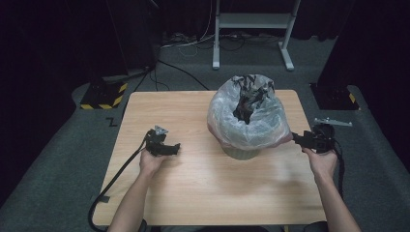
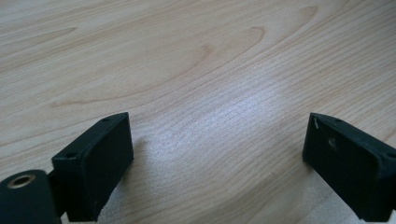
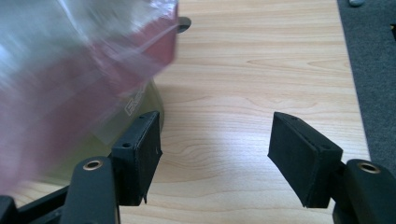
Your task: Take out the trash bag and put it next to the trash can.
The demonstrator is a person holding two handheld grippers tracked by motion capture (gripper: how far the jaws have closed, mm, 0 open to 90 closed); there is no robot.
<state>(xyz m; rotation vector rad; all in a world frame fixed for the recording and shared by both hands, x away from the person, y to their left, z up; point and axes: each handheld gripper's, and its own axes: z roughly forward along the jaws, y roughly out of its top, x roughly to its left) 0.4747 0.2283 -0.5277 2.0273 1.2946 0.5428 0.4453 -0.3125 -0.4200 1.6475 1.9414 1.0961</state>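
Probably the bin (image 1: 240, 150) with its plastic bag (image 1: 246, 121) is light, because it looks like a small container, and the thin film is soft and slippery. In the high view it stands on the desk (image 1: 193, 193), right of the middle, toward the far side. The clear bag is puffed up over the bin and gathered at the top, with dark folds in the opening. The right tool (image 1: 300, 138) is just beside the bag's lower right side, and the left tool (image 1: 171, 147) rests well apart from it on the left. I think the best place to take hold is the loose film near the rim, because a pinch there will catch the plastic and not slide.

In the left gripper view, the left tool (image 2: 217, 149) has its jaws wide apart above the bare wood, with nothing between them.

In the right gripper view, the right tool (image 3: 215, 149) also has its jaws apart and empty. The bag (image 3: 70, 70) is blurred here and shows a reddish colour through the film. Below it, the olive wall of the bin (image 3: 135, 116) is close to one jaw; whether they touch, I cannot tell.
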